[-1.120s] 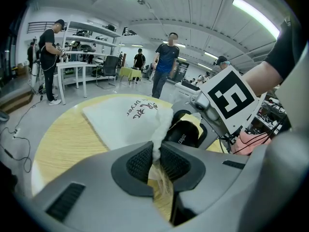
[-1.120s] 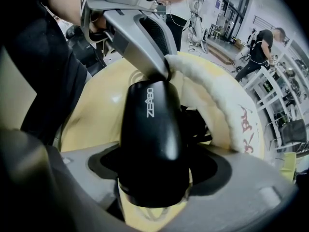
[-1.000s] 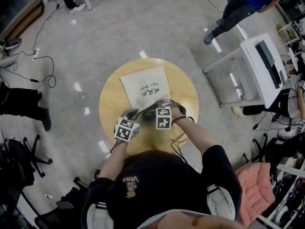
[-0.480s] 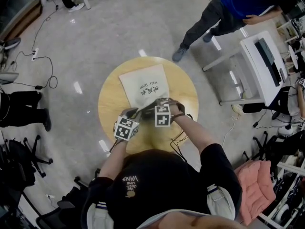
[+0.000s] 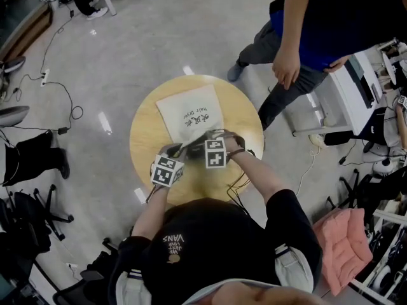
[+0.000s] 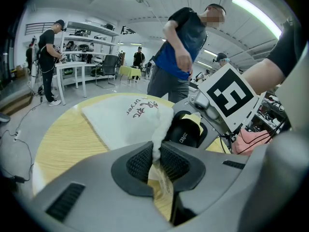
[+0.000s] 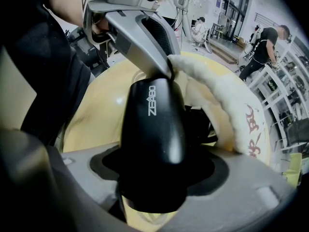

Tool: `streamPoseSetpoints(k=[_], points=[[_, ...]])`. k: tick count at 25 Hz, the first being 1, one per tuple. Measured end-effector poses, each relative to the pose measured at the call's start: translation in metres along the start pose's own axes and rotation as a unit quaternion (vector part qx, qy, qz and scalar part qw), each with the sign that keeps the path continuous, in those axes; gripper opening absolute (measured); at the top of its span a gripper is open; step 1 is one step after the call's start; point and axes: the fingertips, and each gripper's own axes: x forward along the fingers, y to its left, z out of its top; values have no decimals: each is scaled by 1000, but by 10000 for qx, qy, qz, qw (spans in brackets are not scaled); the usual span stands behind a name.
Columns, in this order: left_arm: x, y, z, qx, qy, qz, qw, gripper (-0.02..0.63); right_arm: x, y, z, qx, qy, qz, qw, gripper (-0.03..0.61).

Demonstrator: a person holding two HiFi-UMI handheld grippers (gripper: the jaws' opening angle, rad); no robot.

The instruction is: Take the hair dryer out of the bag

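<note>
- The left hand-held gripper [image 6: 157,161] is clamping the rim of the white cloth bag with dark lettering [image 6: 123,117].
- The right hand-held gripper [image 7: 154,175], its jaws just closing, is gripping the glossy black hair dryer [image 7: 153,120], which is sitting at the bag's open mouth, at the bag's 6 o'clock end.
- The bag is lying toward 12 o'clock on the round wooden desk [image 5: 245,119].

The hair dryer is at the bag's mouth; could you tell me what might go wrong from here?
The right gripper has just been closing its jaws round the smooth, rounded hair dryer, which might slip. The left gripper pinches only an edge of the bag; the fabric could pull free. Dark cable inside the bag may snag.
</note>
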Motion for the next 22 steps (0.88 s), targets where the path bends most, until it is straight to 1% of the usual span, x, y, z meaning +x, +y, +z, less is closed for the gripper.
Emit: streamPoseSetpoints(k=[10, 22], points=[[-9, 2, -2, 144, 46, -40, 9999, 49, -13, 12, 13, 395, -201, 104, 9990, 351], [-12, 1, -6, 335, 93, -202, 9992, 49, -23, 43, 23, 963, -407, 347, 9939, 351]])
